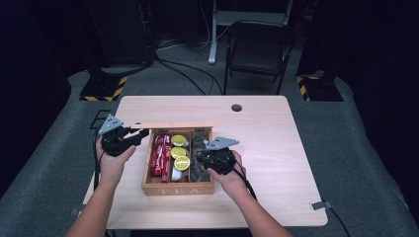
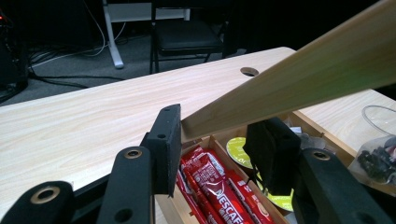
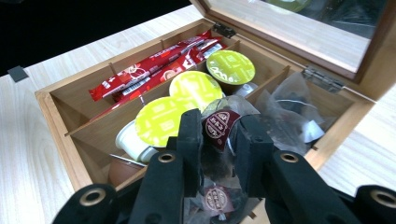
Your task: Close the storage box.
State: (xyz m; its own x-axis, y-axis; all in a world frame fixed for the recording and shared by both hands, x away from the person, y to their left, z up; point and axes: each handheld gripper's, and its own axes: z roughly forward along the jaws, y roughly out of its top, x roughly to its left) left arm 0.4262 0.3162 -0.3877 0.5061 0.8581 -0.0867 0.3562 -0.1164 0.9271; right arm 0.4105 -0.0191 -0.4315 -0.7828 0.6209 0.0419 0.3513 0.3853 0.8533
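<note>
A wooden tea box [image 1: 178,190] stands on the table with its glass-paned lid [image 1: 173,126] raised. My left gripper [image 1: 141,133] is shut on the lid's left corner; in the left gripper view the pale lid edge [image 2: 289,79] runs from between my jaws [image 2: 217,130] up to the right. My right gripper [image 1: 200,157] hangs over the box's right compartment, shut on a clear tea packet [image 3: 219,128] with a dark red label, pinched between the pads [image 3: 218,140]. Red coffee sticks [image 3: 154,70] lie in the left compartment and green-lidded capsules [image 3: 196,88] in the middle one.
More clear packets [image 3: 289,116] fill the right compartment. The pale table [image 1: 276,148] has a cable hole [image 1: 236,107] at the back. A folding chair [image 1: 259,49] and floor cables stand beyond the far edge.
</note>
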